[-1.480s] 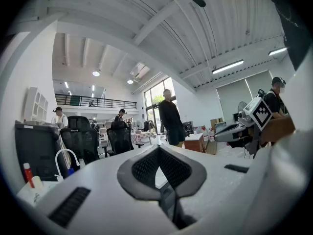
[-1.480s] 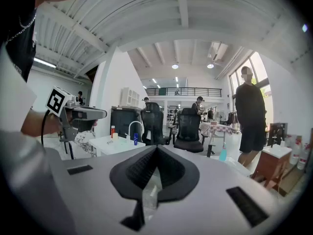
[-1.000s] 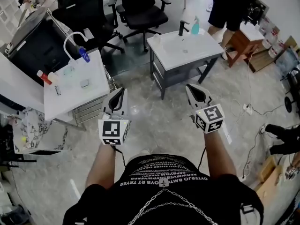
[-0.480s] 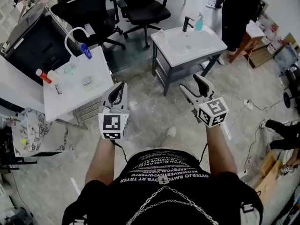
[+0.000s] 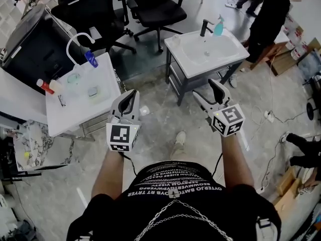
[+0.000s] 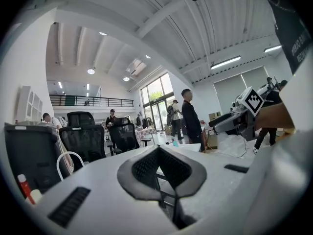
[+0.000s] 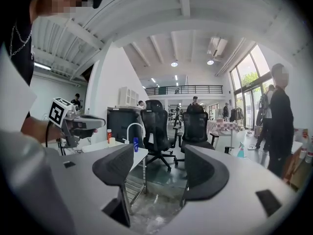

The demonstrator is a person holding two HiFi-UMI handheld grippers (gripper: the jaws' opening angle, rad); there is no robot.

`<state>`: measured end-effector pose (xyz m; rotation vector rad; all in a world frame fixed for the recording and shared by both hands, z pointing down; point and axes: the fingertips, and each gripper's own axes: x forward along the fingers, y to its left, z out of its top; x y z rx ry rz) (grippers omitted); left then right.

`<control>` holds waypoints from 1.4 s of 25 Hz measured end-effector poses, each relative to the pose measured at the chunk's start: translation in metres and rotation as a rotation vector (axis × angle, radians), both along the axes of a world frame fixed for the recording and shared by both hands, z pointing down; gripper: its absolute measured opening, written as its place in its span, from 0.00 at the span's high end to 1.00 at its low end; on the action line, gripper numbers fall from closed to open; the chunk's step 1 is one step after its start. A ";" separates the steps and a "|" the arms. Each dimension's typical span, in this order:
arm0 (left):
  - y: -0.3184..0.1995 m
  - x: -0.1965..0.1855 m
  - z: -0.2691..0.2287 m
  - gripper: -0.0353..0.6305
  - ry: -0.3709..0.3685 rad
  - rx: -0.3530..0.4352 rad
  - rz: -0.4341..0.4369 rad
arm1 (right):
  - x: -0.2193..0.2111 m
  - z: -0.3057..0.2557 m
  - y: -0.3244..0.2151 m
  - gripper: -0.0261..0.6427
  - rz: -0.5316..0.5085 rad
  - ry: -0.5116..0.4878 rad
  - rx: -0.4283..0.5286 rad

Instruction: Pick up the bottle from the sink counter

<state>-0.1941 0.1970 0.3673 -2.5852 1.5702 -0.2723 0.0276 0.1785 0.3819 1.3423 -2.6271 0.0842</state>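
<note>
Right gripper: jaws set wide, having just been opening; nothing is held between them (only floor and office chairs are seen through the gap).
Left gripper: jaws closed together, pads meeting at the tip; nothing is gripped.
Marker cubes: one carried on each gripper, faced with black-and-white square patterns; no lettering.
Shirt print: rows of white capitals on black, seen upside down; not reliably read.
Bottle: teal, spray-headed, stood upright at the far edge of the sink counter, just beside the black tap; well apart from both grippers. No label can be made out.
Side table: white, at left; a small red bottle is kept on it.
</note>
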 end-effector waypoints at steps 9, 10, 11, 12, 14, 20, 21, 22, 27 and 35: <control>-0.091 0.024 -0.001 0.94 -0.020 -0.015 -0.045 | 0.007 0.002 -0.101 0.49 -0.071 0.006 -0.018; -0.100 0.028 -0.001 0.94 -0.024 -0.014 -0.053 | 0.010 0.000 -0.111 0.49 -0.082 0.009 -0.017; -0.109 0.033 -0.001 0.94 -0.029 -0.012 -0.063 | 0.014 -0.002 -0.121 0.49 -0.090 0.009 -0.013; -0.118 0.039 -0.002 0.94 -0.033 -0.007 -0.071 | 0.018 -0.006 -0.131 0.49 -0.095 0.004 -0.006; -0.136 0.054 -0.008 0.94 -0.041 0.008 -0.077 | 0.027 -0.012 -0.150 0.48 -0.101 -0.010 0.009; -0.182 0.093 -0.012 0.94 -0.064 0.009 -0.063 | 0.065 -0.013 -0.198 0.48 -0.103 -0.039 0.015; -0.189 0.096 -0.010 0.94 -0.070 0.003 -0.068 | 0.072 -0.012 -0.205 0.48 -0.100 -0.046 0.014; -0.195 0.099 -0.010 0.94 -0.073 -0.001 -0.074 | 0.079 -0.012 -0.212 0.48 -0.100 -0.050 0.014; -0.217 0.111 -0.006 0.94 -0.074 -0.010 -0.094 | 0.097 -0.010 -0.242 0.48 -0.123 -0.041 0.011; -0.238 0.106 0.010 0.94 -0.091 -0.047 -0.125 | 0.095 0.001 -0.272 0.48 -0.154 -0.057 -0.024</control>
